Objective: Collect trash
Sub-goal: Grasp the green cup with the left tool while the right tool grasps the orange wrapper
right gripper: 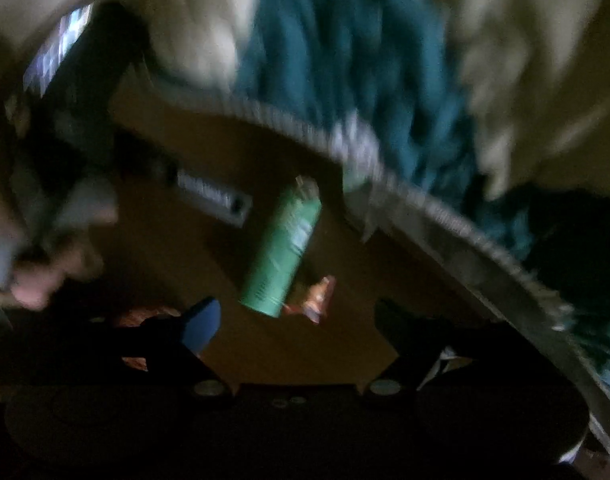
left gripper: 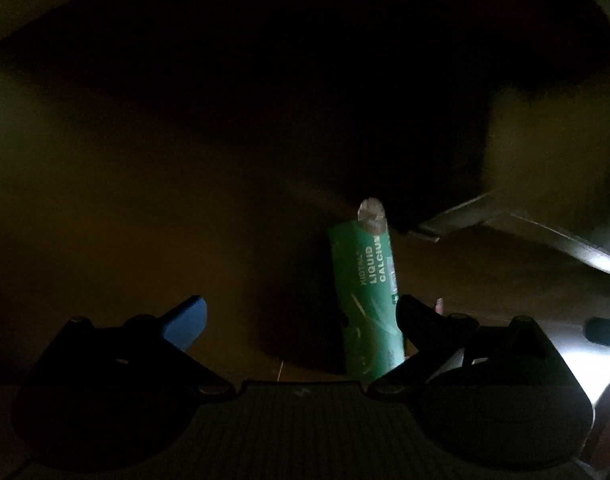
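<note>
Closest to my left camera is the left gripper [left gripper: 301, 316], its dark fingers spread wide with one blue pad [left gripper: 187, 322] catching a little light; nothing is pinched between them. Past it I see the brown floor of a cardboard box [left gripper: 145, 200], mostly in deep shadow, with the box wall rising as a pale band along the upper left. The largest thing lying in there is a green tube [left gripper: 367, 292] printed "LIQUID CALCIUM", with a clear cap at its far end; it lies on the box floor between my left fingers, close against the right-hand finger (I cannot tell whether it actually touches). A folded flap edge [left gripper: 505, 220] shows grey to the tube's right. From my right camera the picture is blurred. The right gripper [right gripper: 297, 320] is also spread apart, holding nothing, and sits over the same brown floor. Beyond the ragged box rim [right gripper: 425, 204] I make out teal fabric [right gripper: 345, 60] and cream fabric [right gripper: 525, 80]. The green tube [right gripper: 283, 248] lies tilted just ahead of these fingers, apart from both of them. Just beside its near end lies a small orange wrapper [right gripper: 315, 298], crumpled. At the left edge I see a hand [right gripper: 37, 276] (too smeared to read more).
</note>
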`<state>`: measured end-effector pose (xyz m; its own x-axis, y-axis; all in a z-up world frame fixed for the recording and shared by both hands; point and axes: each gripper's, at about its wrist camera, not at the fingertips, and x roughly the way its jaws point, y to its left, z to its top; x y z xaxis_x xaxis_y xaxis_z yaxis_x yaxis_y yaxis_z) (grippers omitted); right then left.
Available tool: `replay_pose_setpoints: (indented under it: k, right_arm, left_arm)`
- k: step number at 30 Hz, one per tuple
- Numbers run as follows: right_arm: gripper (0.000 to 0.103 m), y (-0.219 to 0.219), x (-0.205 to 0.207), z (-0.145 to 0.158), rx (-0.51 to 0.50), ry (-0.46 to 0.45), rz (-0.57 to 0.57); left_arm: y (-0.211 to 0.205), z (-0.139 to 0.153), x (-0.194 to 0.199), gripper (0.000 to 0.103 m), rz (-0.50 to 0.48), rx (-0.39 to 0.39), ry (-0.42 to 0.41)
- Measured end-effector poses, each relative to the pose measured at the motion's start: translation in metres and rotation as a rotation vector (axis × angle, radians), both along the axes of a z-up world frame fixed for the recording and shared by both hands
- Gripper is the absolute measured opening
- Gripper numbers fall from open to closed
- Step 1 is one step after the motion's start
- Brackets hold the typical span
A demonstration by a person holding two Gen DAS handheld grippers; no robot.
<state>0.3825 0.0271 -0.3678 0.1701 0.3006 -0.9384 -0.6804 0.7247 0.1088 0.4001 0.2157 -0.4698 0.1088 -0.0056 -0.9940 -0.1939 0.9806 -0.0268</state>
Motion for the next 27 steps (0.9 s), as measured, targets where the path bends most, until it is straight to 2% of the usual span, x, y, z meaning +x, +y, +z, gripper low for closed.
replay_pose_setpoints:
  k: [2, 4, 8, 13, 17, 20, 22, 25, 27]
  right_arm:
    - [0.08, -0.001, 0.008, -0.031, -0.015, 0.029, 0.006]
    - [0.074, 0.0, 0.015, -0.061, -0.021, 0.057, 0.013]
    - [0.067, 0.003, 0.028, -0.099, -0.01, 0.095, 0.008]
    - [0.057, 0.01, 0.033, -0.12, -0.002, 0.113, 0.005]
    - [0.055, 0.019, 0.036, -0.136, 0.009, 0.116, 0.015]
    - [0.051, 0.026, 0.034, -0.138, 0.021, 0.101, 0.027]
    - [0.042, 0.029, 0.032, -0.138, 0.032, 0.098, 0.026]
    - [0.039, 0.031, 0.028, -0.139, 0.03, 0.088, 0.017]
    - [0.036, 0.031, 0.027, -0.14, 0.034, 0.092, 0.002]
  left_arm:
    - [-0.007, -0.017, 0.006, 0.102, -0.012, 0.014, 0.032]
    - [-0.011, -0.028, 0.012, 0.102, -0.008, 0.015, 0.035]
    - [-0.016, -0.047, 0.022, 0.102, 0.019, 0.001, 0.05]
    - [-0.028, -0.067, 0.025, 0.101, 0.002, 0.002, 0.082]
    - [-0.031, -0.075, 0.026, 0.098, 0.025, -0.01, 0.092]
    - [-0.033, -0.081, 0.025, 0.081, 0.032, -0.023, 0.119]
    - [-0.033, -0.086, 0.023, 0.059, 0.04, -0.031, 0.142]
    - [-0.034, -0.085, 0.02, 0.051, 0.047, -0.016, 0.141]
    - [-0.035, -0.084, 0.018, 0.05, 0.04, -0.004, 0.143]
